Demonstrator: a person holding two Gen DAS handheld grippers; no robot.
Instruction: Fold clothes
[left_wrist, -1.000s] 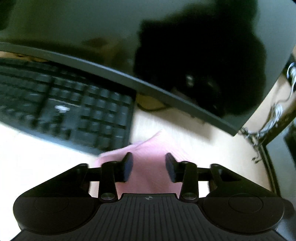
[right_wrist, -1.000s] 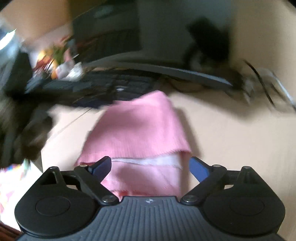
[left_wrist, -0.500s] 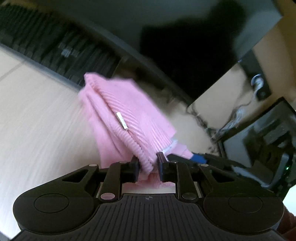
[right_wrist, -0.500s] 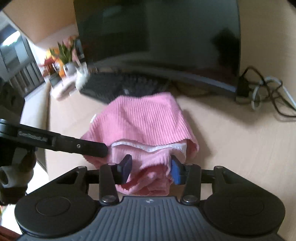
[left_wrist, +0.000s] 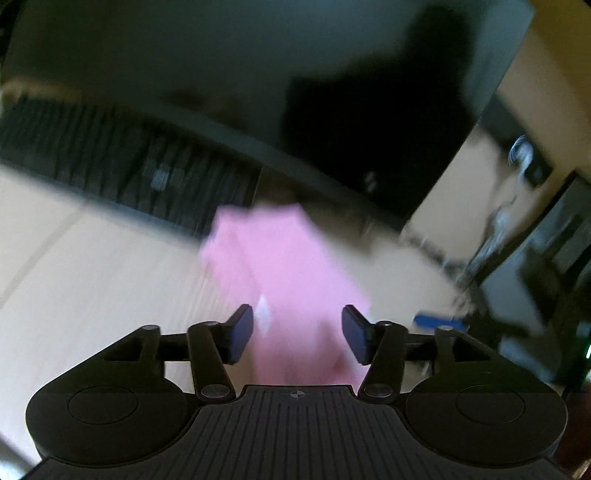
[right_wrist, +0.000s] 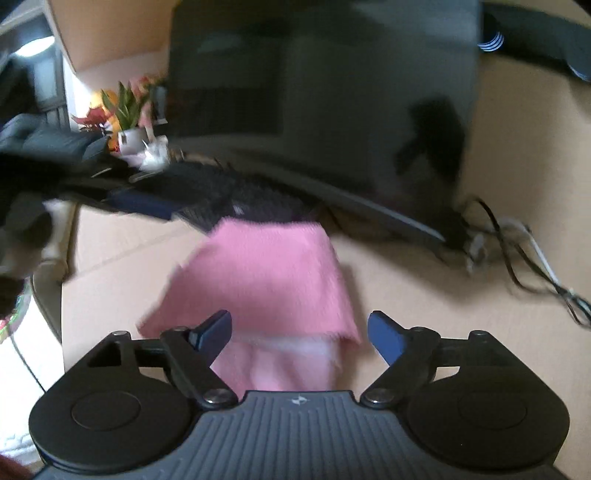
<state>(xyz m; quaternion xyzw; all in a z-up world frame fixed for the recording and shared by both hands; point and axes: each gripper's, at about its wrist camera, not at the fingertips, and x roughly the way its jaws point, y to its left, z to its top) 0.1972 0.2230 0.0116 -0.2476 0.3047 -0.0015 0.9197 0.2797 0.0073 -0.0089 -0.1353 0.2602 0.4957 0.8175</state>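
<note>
Pink folded cloth (right_wrist: 266, 273) lies on the tabletop (right_wrist: 424, 291), just near of the keyboard (left_wrist: 110, 173); both left tongs (left_wrist: 297, 334) and right tongs (right_wrist: 299, 332) have just been opening, released, cloth between unpressed

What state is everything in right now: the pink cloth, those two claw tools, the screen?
Pink garment: folded, lying on the desk, held by neither gripper.
Left gripper: jaws open, just been opening, cloth between but unpressed.
Right gripper: jaws open, just been opening, nothing gripped.
Monitor: dark, apparently off.
Keyboard: untouched behind the garment.
</note>
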